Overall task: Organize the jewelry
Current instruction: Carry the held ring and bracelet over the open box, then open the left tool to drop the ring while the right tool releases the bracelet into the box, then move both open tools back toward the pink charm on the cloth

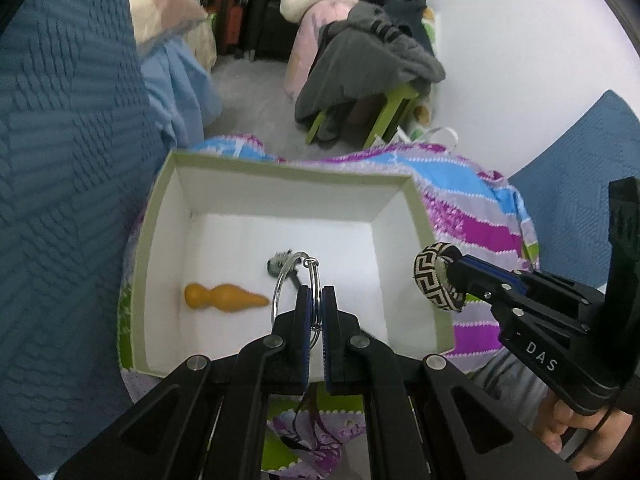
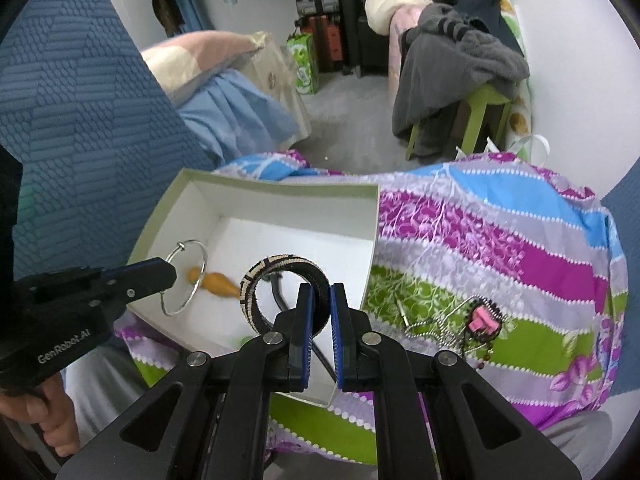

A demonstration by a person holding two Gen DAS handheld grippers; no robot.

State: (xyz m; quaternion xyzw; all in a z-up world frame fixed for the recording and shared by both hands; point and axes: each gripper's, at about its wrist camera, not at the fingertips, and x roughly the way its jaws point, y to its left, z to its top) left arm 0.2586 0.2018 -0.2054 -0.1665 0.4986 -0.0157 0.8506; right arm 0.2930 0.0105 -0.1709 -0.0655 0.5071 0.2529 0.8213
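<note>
Box (image 1: 424,208), white inside with a pale green rim, sits on a striped floral bedspread (image 2: 500,240) and is the receptacle toward which both held pieces are aimed. Near its left wall lies an orange gourd-shaped piece (image 1: 226,297); a small dark item (image 1: 280,266) lies near the middle of the floor, too blurred to name.

Left gripper (image 1: 316,300) is clenched on a thin silver wire bangle (image 2: 188,276). The bangle stands on edge, its plane running roughly along the fingers, and it hangs inside the box's outline, over the floor just right of the gourd piece. In the right wrist view it appears over the box's left rim, so its exact height above the floor cannot be told.

Right gripper (image 2: 321,308) is clenched on a broad woven bangle (image 2: 288,292) with a black-and-cream key pattern, also held on edge. From the left wrist view it hangs at the box's right rim, partly outside it.

Remaining jewelry (image 2: 476,324), a chain tangle with a pink-and-black pendant, lies on the bedspread right of the box.

Judgement: the left piece is nearer a clean drop; the right one needs to travel leftward over the rim first.
</note>
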